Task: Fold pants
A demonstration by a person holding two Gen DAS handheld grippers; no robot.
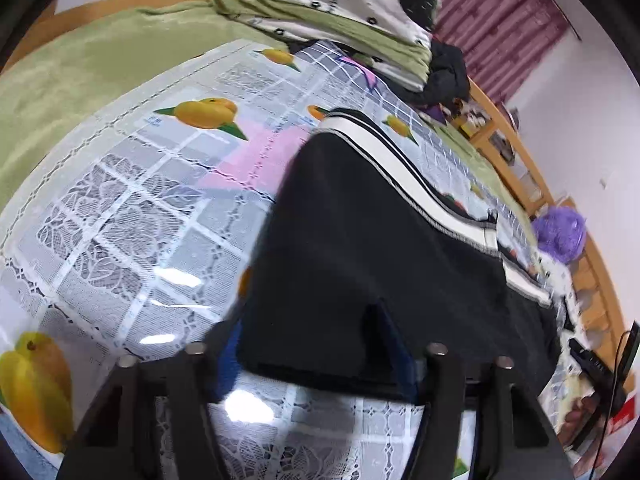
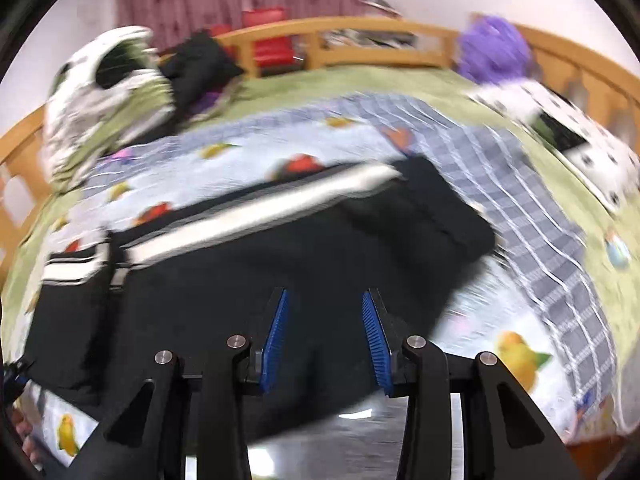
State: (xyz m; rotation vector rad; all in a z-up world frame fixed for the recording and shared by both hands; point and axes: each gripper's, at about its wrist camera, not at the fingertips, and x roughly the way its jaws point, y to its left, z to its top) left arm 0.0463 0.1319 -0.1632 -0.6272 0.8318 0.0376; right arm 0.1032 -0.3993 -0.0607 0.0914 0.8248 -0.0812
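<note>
Pants [image 1: 384, 264] lie on the plastic tablecloth [image 1: 132, 208], seemingly folded once. Left gripper [image 1: 316, 344] open around the near edge; right gripper [image 2: 326, 334] open, empty above them. Next: pinch, fold over.

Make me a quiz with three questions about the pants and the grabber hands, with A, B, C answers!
1. Where do the pants lie?
A. On the fruit-print cloth
B. On the wooden rail
C. Inside a box

2. What colour is the stripe down the side of the pants?
A. Red
B. White
C. Yellow

3. How are the fingers of the right gripper?
A. Pressed together
B. Apart, with nothing between them
C. Holding a purple ball

Answers:
1 A, the black pants are spread flat on the cloth printed with fruit.
2 B, a white band edged with dark lines runs along the side.
3 B, the blue pads stand apart above the pants.
</note>
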